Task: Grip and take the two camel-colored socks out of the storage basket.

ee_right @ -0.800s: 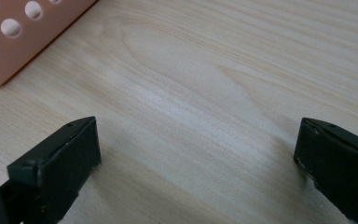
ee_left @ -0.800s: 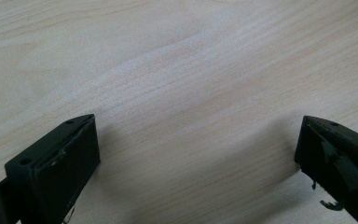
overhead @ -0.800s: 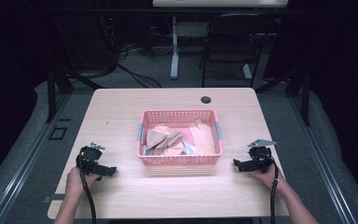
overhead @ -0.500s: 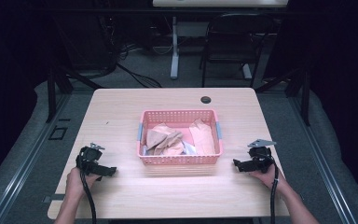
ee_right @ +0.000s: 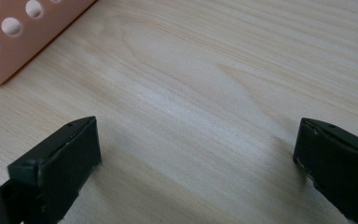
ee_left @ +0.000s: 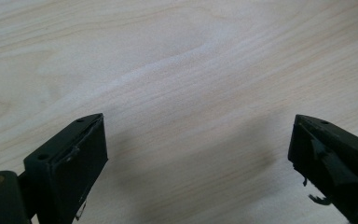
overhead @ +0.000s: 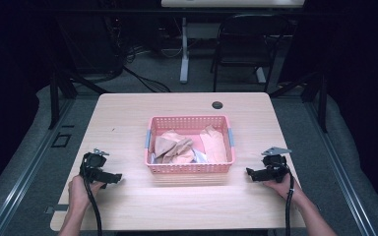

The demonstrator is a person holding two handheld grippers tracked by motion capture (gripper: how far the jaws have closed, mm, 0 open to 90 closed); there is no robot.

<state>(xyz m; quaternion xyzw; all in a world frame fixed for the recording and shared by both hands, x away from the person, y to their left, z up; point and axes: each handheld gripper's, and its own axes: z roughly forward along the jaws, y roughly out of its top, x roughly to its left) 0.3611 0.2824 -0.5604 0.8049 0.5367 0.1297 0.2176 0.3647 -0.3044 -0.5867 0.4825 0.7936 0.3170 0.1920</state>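
- left gripper (overhead: 114, 177) low over the table (overhead: 128, 123) near its front left, jaws spread wide with only bare wood between them
- pink basket (overhead: 189, 167) at the table's middle, between the two grippers, holding crumpled peach cloths (overhead: 177, 147)
- right gripper (overhead: 250, 173) near the front right, just beside the basket's corner, jaws wide apart and empty

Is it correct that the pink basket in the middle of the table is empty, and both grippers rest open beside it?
Not quite: the high view shows the pink basket holds crumpled beige cloths. The left gripper and right gripper are indeed open beside it.
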